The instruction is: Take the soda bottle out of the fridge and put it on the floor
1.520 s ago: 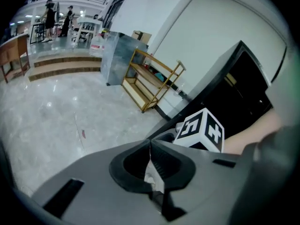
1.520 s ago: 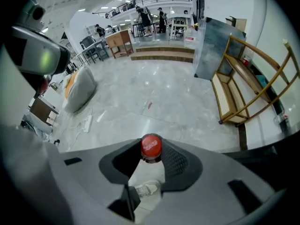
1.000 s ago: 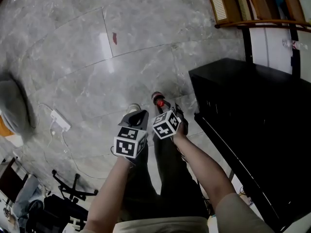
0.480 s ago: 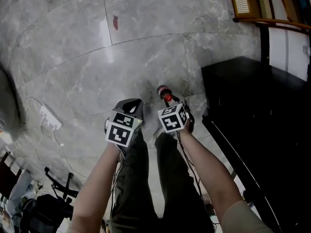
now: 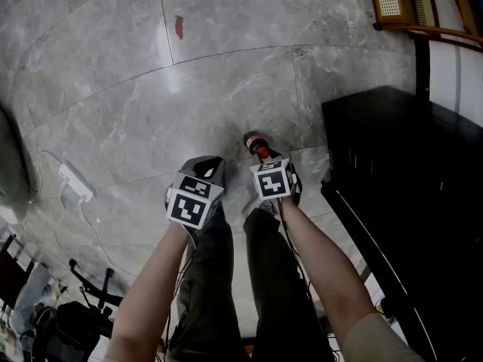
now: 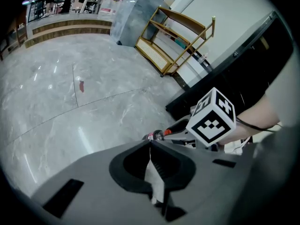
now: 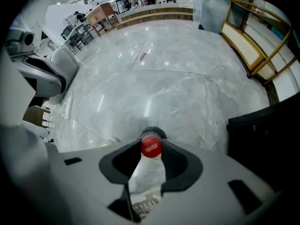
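Well, your right gripper (image 7: 151, 145) clamped the soda bottle (image 5: 252, 140) by its neck, upright over the floor (image 5: 226, 81); your left gripper (image 6: 150, 142) was closed and empty. You needed the bottle's base settled flat before letting go.

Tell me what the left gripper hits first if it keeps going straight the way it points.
Most likely the grey marble floor. The left gripper, shut and empty, points steeply down at bare tile. The soda bottle held in the right gripper sits just right of that line. Depth is unclear, so it might graze the bottle.
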A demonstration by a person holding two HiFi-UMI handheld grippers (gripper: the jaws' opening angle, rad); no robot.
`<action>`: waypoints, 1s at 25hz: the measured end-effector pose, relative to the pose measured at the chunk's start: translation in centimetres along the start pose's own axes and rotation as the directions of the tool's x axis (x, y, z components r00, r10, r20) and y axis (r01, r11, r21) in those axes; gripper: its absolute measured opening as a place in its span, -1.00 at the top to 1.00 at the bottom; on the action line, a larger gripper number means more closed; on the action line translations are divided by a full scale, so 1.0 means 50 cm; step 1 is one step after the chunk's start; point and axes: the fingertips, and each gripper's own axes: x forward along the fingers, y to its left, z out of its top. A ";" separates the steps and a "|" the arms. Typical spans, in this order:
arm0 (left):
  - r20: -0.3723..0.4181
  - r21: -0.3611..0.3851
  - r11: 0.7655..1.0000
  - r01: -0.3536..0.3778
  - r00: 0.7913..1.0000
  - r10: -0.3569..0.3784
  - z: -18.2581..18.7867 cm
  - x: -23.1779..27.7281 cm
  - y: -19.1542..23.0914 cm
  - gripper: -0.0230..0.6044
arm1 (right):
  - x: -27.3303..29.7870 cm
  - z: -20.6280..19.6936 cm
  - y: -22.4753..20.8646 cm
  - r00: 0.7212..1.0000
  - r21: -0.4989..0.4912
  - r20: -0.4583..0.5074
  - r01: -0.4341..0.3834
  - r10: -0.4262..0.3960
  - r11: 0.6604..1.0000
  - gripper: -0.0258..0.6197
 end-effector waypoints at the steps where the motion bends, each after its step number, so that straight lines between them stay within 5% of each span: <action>1: -0.003 0.003 1.000 0.000 1.000 0.000 -0.002 0.001 0.001 0.90 | 0.006 -0.006 0.004 1.000 0.016 -0.009 -0.014 0.014 1.000 0.57; 6: -0.009 0.009 1.000 -0.007 1.000 0.007 -0.004 0.000 0.011 0.90 | 0.015 -0.012 0.030 0.997 0.097 0.012 -0.080 0.079 0.992 0.63; 9: 0.003 0.006 1.000 -0.015 1.000 0.015 0.001 -0.007 0.012 0.90 | 0.013 -0.008 0.040 0.998 0.095 0.027 -0.064 0.061 0.993 0.83; 15: 0.006 0.019 1.000 -0.017 1.000 0.017 -0.008 -0.022 -0.018 0.90 | -0.018 -0.023 0.032 0.997 0.156 0.041 -0.069 0.063 0.985 0.83; 21: 0.028 0.030 0.999 -0.024 0.999 0.023 0.013 -0.076 -0.058 0.90 | -0.119 -0.020 0.024 0.992 0.239 0.107 -0.098 0.074 0.966 0.84; 25: 0.055 0.040 0.999 -0.024 0.998 0.022 0.050 -0.130 -0.093 0.90 | -0.226 0.006 0.032 0.982 0.182 0.180 -0.097 0.064 0.978 0.88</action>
